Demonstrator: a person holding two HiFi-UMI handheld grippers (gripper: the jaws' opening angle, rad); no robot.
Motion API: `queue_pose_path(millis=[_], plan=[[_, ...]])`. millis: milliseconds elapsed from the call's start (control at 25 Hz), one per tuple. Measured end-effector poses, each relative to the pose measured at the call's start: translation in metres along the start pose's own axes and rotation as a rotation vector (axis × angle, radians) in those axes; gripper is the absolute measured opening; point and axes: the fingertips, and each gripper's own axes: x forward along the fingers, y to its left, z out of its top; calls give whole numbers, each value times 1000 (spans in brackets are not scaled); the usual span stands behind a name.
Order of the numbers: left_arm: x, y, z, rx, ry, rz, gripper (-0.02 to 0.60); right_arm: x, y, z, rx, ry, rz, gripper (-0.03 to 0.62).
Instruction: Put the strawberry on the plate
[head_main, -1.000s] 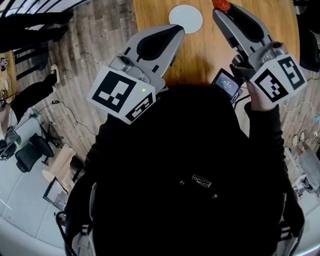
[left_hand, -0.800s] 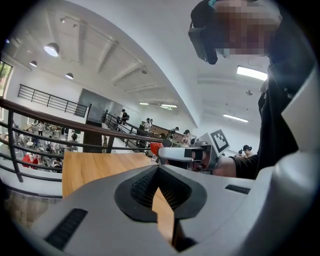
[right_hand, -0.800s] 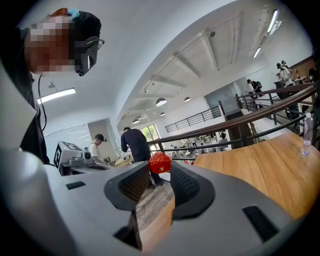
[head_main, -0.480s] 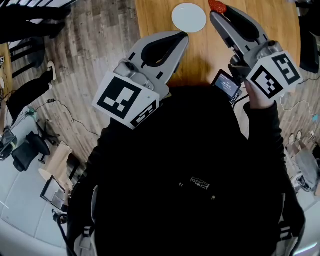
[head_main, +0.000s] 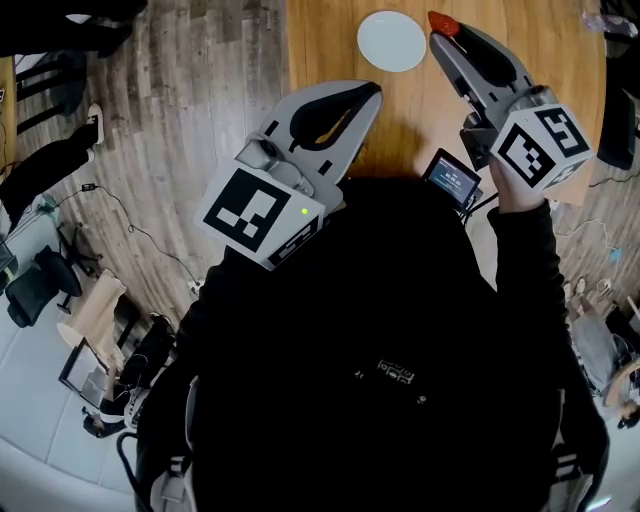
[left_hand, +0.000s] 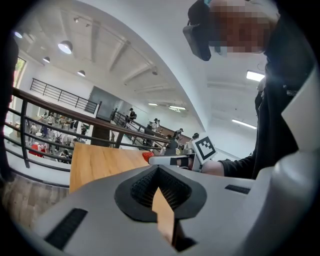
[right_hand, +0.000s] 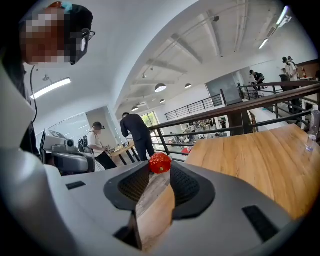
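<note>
**Strawberry in the right tongs, just beside the plate**

Wood-plank floor (head_main: 200, 100) lies to the plate's left in my head view, and the round light-wood surface (head_main: 420, 110) carries the pale plate (head_main: 391, 41) near its far side. From where I sit, the right tongs (head_main: 448, 40) are clenched on the strawberry (head_main: 443, 24). The right gripper view shows the red fruit (right_hand: 160, 163) pinched at the very tips of the ribbed pads. It sits just right of the plate's rim and does not touch the plate. The left tongs (head_main: 370, 92) are nearer me than the plate and a little to its left. Their tips are closed together with nothing between them, which the left gripper view (left_hand: 158, 169) confirms.

As for writing, I can make out little. Each tool carries a cube with bold black-and-white square markers, the left cube (head_main: 262, 218) and the right cube (head_main: 540, 148), but these are patterns, not words. A small screen (head_main: 452, 178) on the near side of the plate shows pale lines too small for me to read. A small white logo (head_main: 397, 371) on the person's black top is likewise illegible.
</note>
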Motion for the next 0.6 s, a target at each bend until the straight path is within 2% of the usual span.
queue_pose_path(millis=[120,240,400,600], plan=[[-5,-5,4,-14,-14,20,-2,1,-5,-4,-1,33,-2,141],[-10,-9,10,-20,-66,33,-2,7,-8,-11,-8,70,3,141],[-20,-6,-4,-41,-15,80,-2,16,-15,-29,-6,119,13,141],[-28,-4,-17,-71,-18,117,-2,29,-23,-51,-3,161,20,141]])
